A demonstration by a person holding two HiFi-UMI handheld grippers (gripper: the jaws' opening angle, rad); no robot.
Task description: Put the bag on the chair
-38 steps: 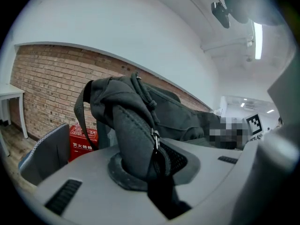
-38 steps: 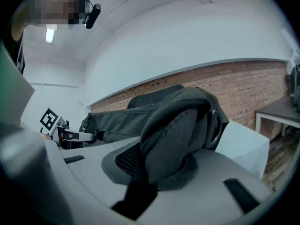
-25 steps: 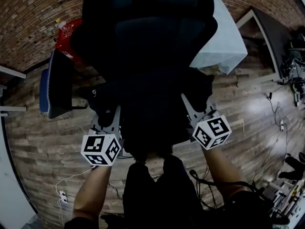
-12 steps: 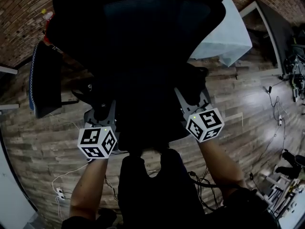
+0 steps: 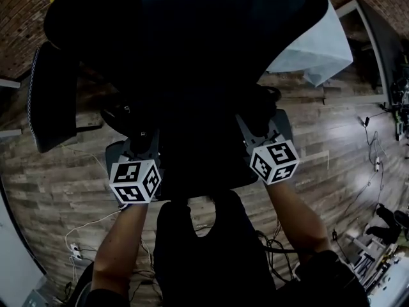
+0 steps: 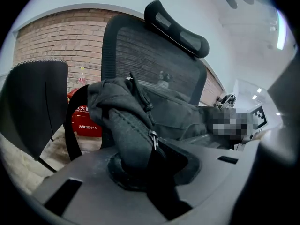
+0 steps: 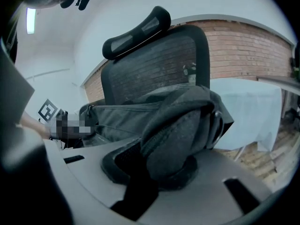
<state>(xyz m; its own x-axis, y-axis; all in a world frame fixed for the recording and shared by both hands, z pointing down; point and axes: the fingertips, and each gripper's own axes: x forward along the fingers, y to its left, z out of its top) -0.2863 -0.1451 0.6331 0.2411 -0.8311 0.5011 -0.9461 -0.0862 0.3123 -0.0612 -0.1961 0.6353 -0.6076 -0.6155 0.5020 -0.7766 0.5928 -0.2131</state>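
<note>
Your left gripper (image 6: 140, 170) is clamped on 1 padded end of the dark grey bag (image 6: 178, 111), and your right gripper (image 7: 159, 172) is clamped on the other. The bag spans the 2, just in front of the black mesh chair (image 7: 159, 64); contact with its seat can't be made out.

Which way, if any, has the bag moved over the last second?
Yes: down, toward the chair. In the head view the left gripper and right gripper holding the bag now sit beside its grey armrests, unreached before.
</note>
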